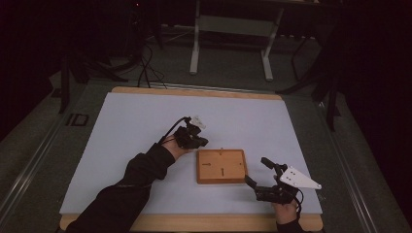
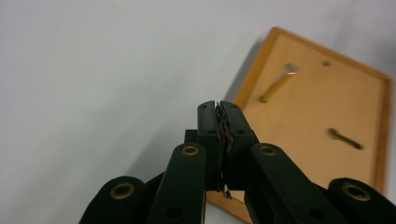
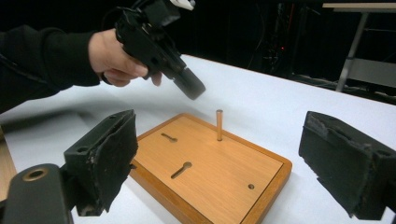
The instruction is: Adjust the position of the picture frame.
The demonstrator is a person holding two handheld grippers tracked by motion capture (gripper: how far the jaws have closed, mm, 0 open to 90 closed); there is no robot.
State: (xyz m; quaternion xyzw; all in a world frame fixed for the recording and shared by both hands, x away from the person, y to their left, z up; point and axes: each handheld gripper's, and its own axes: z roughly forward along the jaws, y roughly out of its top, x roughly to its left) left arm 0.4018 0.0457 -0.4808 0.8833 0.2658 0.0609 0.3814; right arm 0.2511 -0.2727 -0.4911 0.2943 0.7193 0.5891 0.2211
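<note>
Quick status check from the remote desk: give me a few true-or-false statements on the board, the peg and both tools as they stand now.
1. The left tool has its jaws shut with nothing between them. True.
2. The right tool is clamped on the wooden board. False: its jaws stand wide open, apart from the board.
3. One wooden peg stands upright in the board. True.
4. The peg is held in the left tool. False: the tool is off the peg, up and to the side of it.
5. The board lies on the white table. True.
</note>
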